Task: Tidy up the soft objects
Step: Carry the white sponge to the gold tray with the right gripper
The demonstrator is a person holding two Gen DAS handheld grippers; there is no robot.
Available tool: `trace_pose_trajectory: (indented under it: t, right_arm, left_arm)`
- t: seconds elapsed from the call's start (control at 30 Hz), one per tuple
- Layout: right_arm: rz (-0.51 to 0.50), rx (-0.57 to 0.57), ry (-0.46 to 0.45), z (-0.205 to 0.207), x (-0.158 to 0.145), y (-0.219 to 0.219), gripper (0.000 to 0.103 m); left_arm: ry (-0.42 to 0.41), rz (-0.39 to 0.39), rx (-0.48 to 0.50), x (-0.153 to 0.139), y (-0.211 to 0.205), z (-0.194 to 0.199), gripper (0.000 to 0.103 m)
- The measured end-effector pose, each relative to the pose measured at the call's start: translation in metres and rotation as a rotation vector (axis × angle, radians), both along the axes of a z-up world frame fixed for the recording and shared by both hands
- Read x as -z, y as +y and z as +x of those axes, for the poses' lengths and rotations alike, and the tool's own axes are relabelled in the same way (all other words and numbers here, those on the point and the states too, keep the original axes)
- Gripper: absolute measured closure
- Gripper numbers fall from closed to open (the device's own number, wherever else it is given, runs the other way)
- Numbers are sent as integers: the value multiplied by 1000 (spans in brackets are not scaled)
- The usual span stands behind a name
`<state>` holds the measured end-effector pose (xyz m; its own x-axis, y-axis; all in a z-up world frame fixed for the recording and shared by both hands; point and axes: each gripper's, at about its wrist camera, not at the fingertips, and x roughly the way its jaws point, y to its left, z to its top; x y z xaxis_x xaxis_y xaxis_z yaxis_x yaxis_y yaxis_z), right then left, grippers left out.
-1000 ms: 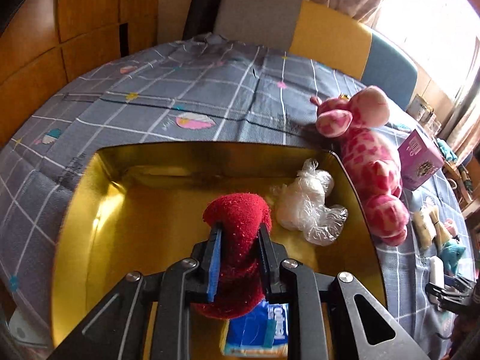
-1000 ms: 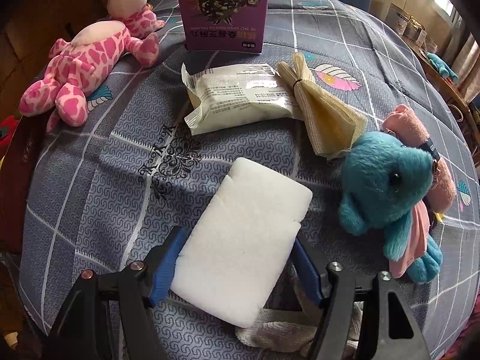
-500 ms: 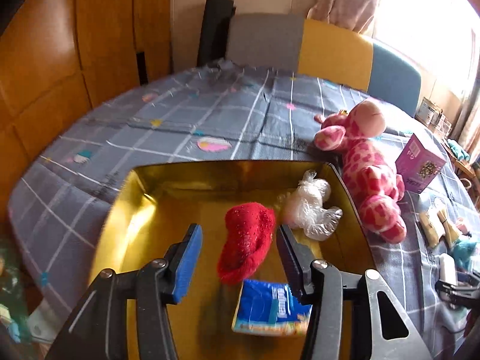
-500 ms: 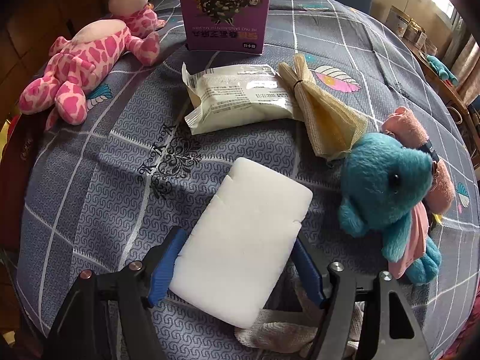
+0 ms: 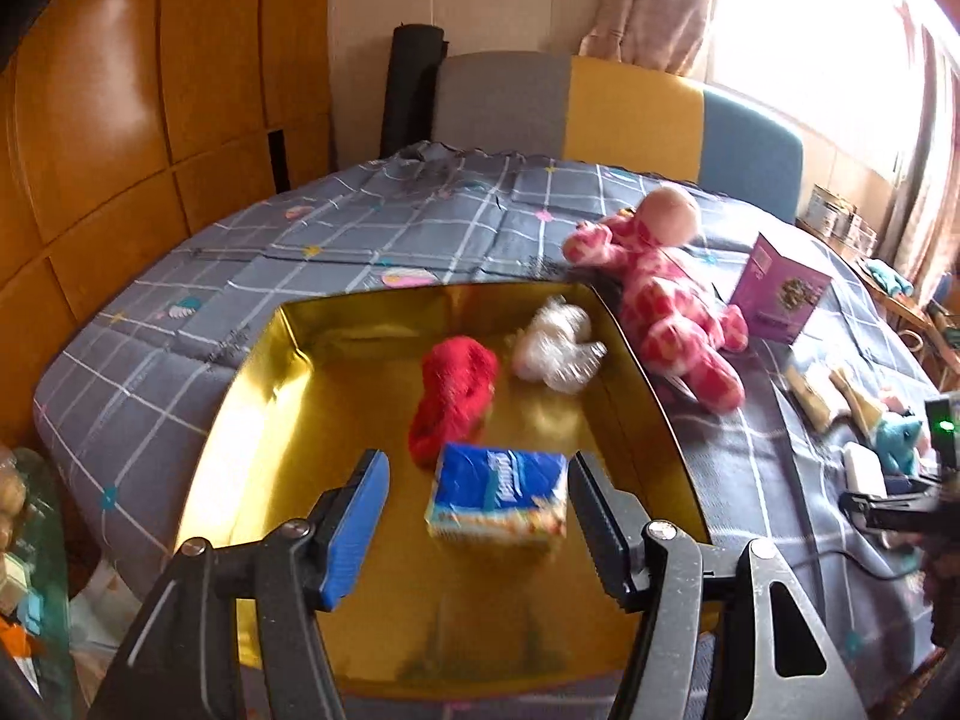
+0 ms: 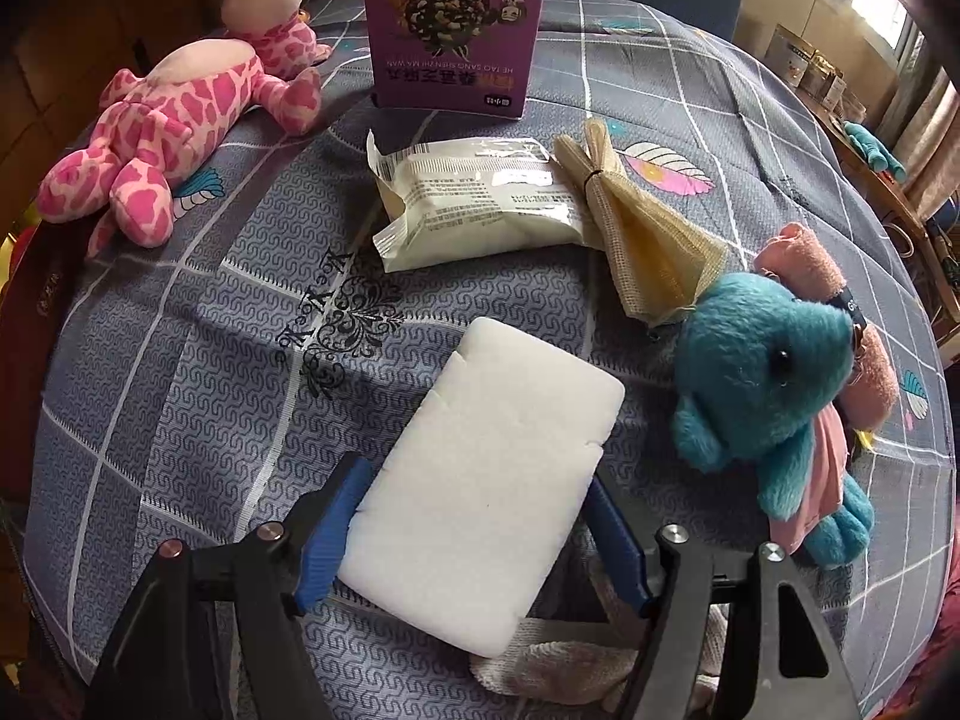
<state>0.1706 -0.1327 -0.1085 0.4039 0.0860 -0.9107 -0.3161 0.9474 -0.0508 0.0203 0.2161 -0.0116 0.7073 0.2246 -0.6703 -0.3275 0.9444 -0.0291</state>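
My left gripper (image 5: 477,471) hangs over the near end of the golden box (image 5: 258,396), its jaws opening with nothing pressed between them. In the box lie a red fluffy cloth (image 5: 456,390), a white plastic-wrapped bundle (image 5: 555,345) and a blue tissue pack (image 5: 498,501). My right gripper (image 6: 474,480) points down at the quilt with both blue pads against the sides of a white sponge (image 6: 498,468). A teal plush (image 6: 762,384) lies just right of the sponge, on a pink towel (image 6: 804,258). A pink giraffe plush (image 6: 174,138) lies beside the box.
A purple carton (image 6: 450,30) stands at the back. In front of it lie a white wrapped packet (image 6: 480,198) and a tied beige mesh cloth (image 6: 654,240). A beige towel (image 6: 570,660) lies under my right gripper. Chairs (image 5: 630,108) stand behind the table.
My left gripper let go of the red cloth, which now lies in the box. It then opened and drew back and up. The right gripper and sponge stayed still.
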Motion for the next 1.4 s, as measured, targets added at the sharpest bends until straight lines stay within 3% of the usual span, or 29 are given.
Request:
trace_pose_trajectory:
  t: [0.23, 0.3, 0.43, 0.5, 0.6, 0.67, 0.83, 1.07, 1.23, 1.4]
  right_arm:
    - [-6, -5, -9, -5, -4, 2, 33]
    - [-50, -10, -20, -9, -10, 4, 35]
    - [-61, -43, -97, -27, -49, -2, 35]
    - [-158, -94, -169, -44, -73, -5, 35]
    - [-458, -193, -332, -79, -102, -14, 35]
    - [-523, -182, -380, -91, -123, -31, 35]
    - [-263, -147, -387, -100, -163, -41, 35]
    - [99, -361, -255, -76, -143, 69, 35]
    - [230, -467, -173, -57, -130, 150, 35]
    - [232, -552, -102, -48, -108, 216, 35]
  left_arm:
    - [-10, -10, 44, 3, -22, -13, 40]
    - [-13, -12, 64, 3, -28, -14, 39]
    - [-19, -19, 85, 2, -32, -16, 36]
    - [-16, -24, 78, 3, -29, -15, 36]
    - [-18, -31, 49, 3, -17, -15, 36]
    - [-26, -32, 22, 1, -6, -15, 36]
    - [-31, -44, -48, 1, 18, -15, 35]
    - [-52, -56, -77, -7, 32, -19, 34]
    - [-65, -53, -99, -12, 40, -22, 34]
    - [-73, -54, -131, -12, 51, -23, 34]
